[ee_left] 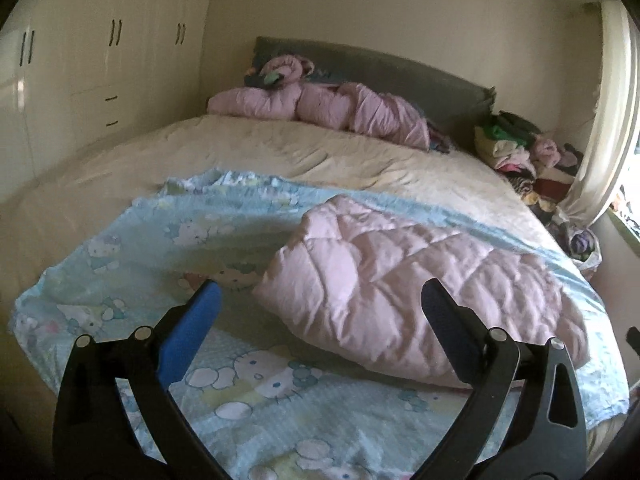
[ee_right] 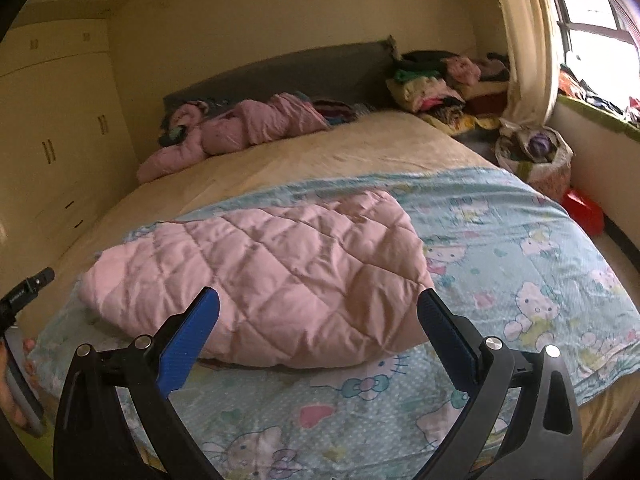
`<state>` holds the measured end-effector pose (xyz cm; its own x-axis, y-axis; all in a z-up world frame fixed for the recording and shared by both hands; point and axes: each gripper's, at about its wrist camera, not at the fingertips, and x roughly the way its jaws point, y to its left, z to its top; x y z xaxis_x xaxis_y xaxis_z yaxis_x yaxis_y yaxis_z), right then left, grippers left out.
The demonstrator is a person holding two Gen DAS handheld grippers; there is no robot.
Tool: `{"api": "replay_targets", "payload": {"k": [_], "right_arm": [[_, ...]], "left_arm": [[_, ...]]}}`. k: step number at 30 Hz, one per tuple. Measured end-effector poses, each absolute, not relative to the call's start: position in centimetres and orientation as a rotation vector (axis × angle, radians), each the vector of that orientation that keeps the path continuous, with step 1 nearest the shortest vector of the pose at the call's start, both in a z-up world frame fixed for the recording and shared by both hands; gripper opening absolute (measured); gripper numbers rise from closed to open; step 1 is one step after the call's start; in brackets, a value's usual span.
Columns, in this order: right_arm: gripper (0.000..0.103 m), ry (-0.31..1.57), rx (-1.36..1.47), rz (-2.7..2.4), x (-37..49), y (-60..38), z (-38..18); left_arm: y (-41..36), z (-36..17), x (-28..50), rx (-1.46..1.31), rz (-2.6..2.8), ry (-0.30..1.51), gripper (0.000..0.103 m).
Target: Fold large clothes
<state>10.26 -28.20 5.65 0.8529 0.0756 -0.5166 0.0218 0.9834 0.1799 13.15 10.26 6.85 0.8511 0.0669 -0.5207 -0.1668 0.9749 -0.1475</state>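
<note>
The left tongs and the right tongs are both wide open and hold nothing. The puffy pink coat lies folded on the blue kitty sheet at the near end of the bed.

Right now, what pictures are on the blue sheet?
White cartoon cats with bows on the light blue sheet, clearest in the right wrist view.
</note>
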Motion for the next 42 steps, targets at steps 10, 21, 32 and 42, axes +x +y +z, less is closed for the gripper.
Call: {"api": "replay_targets", "payload": {"k": [10, 21, 32, 42], "right_arm": [[0.099, 0.499, 0.112, 0.110, 6.6, -25.7, 7.8], [0.099, 0.544, 0.045, 0.141, 2.9, -24.2, 5.5], [0.099, 0.592, 0.033, 0.180, 0.9, -23.5, 3.4], [0.099, 0.582, 0.063, 0.171, 0.7, -24.4, 3.8]], "left_arm": [[6.7, 9.3, 9.3, -0.155, 0.066, 0.501, 0.094], [3.0, 6.8, 5.9, -0.098, 0.046, 0.572, 0.094], [1.3, 5.3, 3.8, -0.108, -0.006, 0.605, 0.094], [0.7, 5.2, 3.4, -0.094, -0.008, 0.615, 0.094]]}}
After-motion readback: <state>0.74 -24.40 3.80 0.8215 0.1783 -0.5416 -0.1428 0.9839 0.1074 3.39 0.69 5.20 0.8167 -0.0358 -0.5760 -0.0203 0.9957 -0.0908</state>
